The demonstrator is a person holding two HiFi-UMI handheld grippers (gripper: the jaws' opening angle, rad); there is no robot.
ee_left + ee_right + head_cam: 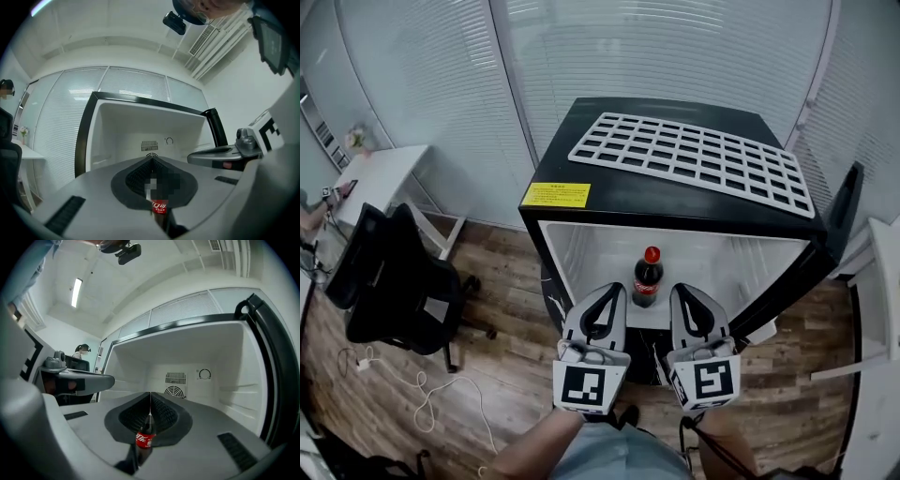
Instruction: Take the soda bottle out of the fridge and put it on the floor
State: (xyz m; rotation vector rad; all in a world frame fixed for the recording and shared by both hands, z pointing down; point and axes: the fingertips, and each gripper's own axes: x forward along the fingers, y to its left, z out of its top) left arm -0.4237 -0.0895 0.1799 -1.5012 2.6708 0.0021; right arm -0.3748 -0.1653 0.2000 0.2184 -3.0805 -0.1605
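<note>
Before fridge (675, 202), left tongs (617, 287), right tongs (679, 287) — both shut, empty — soda bottle (647, 278) between.

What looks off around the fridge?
The white wire shelf lies flat on top of the fridge instead of inside it, so the interior looks bare. The soda bottle stands upright inside. Nothing is spilled or visibly damaged.
</note>
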